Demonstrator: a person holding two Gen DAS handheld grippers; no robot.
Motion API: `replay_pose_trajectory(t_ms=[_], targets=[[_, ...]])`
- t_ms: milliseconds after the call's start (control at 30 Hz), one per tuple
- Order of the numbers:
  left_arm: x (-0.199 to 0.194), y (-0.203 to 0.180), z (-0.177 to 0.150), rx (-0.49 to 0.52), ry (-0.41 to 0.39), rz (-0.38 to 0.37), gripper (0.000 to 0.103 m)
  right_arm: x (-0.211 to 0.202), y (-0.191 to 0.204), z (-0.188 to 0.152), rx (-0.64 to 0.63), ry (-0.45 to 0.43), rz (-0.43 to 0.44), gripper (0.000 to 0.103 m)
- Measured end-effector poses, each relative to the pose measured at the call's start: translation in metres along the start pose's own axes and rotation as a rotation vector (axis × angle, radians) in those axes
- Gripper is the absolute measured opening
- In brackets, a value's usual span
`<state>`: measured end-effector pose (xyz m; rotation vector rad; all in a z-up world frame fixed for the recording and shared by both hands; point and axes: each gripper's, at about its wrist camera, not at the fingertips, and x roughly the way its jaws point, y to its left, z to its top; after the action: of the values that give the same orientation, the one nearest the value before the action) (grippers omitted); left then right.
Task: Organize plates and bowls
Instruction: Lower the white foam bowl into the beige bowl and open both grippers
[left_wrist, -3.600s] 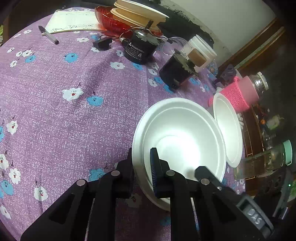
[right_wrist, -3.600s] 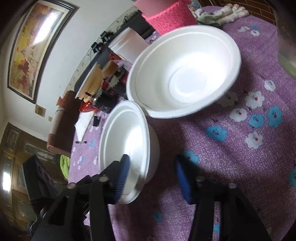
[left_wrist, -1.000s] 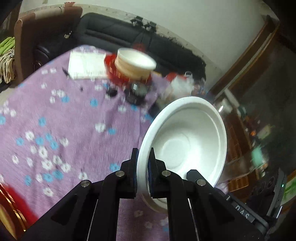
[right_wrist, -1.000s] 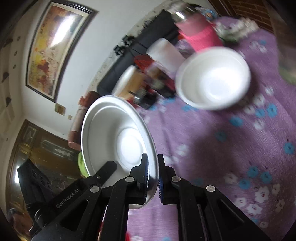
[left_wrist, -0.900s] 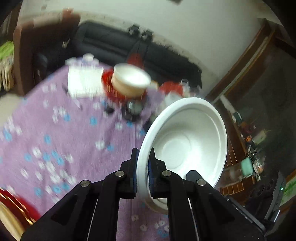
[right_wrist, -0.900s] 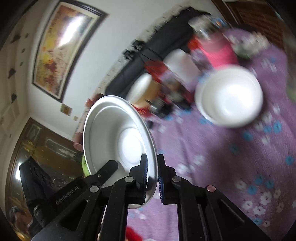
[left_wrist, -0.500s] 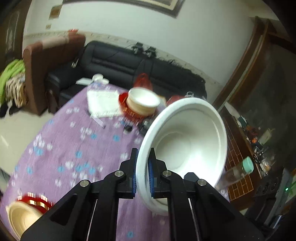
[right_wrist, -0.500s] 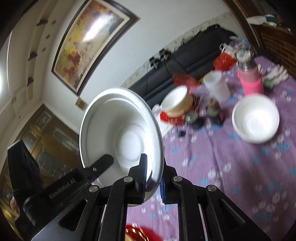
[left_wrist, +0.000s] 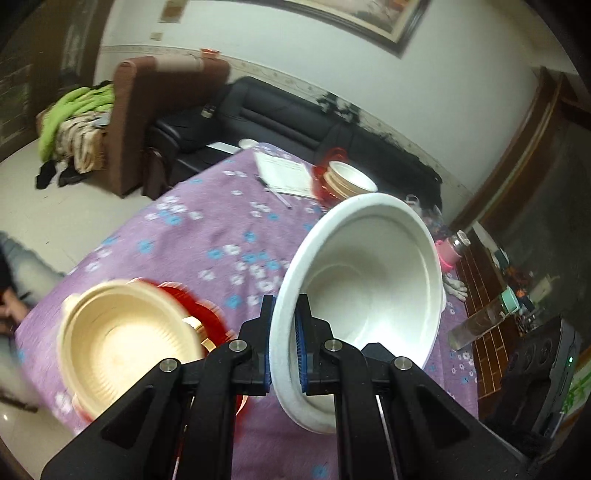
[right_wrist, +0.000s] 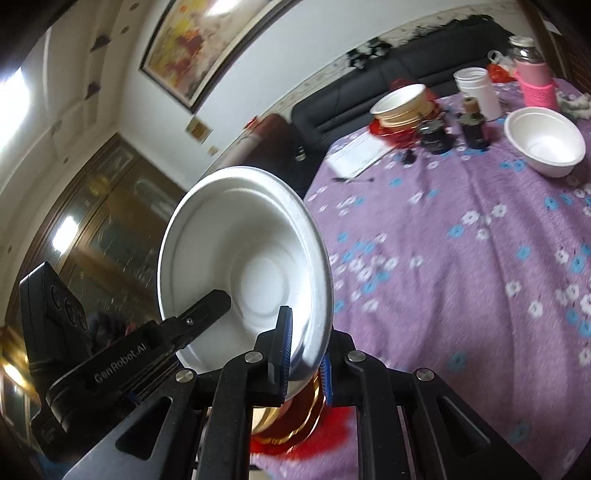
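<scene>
Left gripper (left_wrist: 284, 341): fingers clamped on rim of white foam bowl (left_wrist: 373, 273). Right gripper (right_wrist: 304, 352): fingers pinching rim of white foam plate (right_wrist: 251, 262), tilted upright.

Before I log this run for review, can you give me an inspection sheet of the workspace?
Surface: table in purple floral cloth.
Job's things: white bowl in left tool; white plate in right tool; another white bowl on table; cream bowl on red plate; far cream stack.
Clutter: notepad, pen, dark jars, white cup, pink bottle.
Grippers: both shut on rims.
Cables: nothing seen.
Surroundings: black sofa, framed painting.
</scene>
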<state>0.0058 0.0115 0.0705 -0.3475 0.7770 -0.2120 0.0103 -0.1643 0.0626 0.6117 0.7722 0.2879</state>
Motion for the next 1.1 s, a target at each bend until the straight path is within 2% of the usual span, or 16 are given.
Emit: replay_pose_trajectory(t_ms=[67, 133, 300, 500, 767, 967, 1100], targets=[[-0.015, 0.011, -0.013, 0.001, -0.021, 0.032, 0.008, -0.002, 0.011, -0.014, -0.021, 0.021, 0.017, 0.013], [-0.022, 0.02, -0.021, -0.012, -0.008, 0.035, 0.008, -0.002, 0.022, -0.025, -0.044, 0.044, 0.032, 0.013], [-0.033, 0.051, -0.039, -0.039, -0.008, 0.102, 0.009, 0.01, 0.047, -0.05, -0.093, 0.108, 0.059, 0.013], [-0.013, 0.087, -0.041, -0.092, 0.065, 0.13, 0.009, 0.048, 0.057, -0.064, -0.094, 0.185, 0.064, 0.013], [0.014, 0.132, -0.05, -0.159, 0.152, 0.156, 0.01, 0.102, 0.058, -0.079, -0.089, 0.287, 0.019, 0.012], [0.025, 0.143, -0.047, -0.155, 0.166, 0.182, 0.01, 0.123, 0.059, -0.08, -0.092, 0.291, -0.017, 0.011], [0.025, 0.149, -0.043, -0.133, 0.152, 0.193, 0.012, 0.13, 0.062, -0.078, -0.12, 0.254, -0.055, 0.011]])
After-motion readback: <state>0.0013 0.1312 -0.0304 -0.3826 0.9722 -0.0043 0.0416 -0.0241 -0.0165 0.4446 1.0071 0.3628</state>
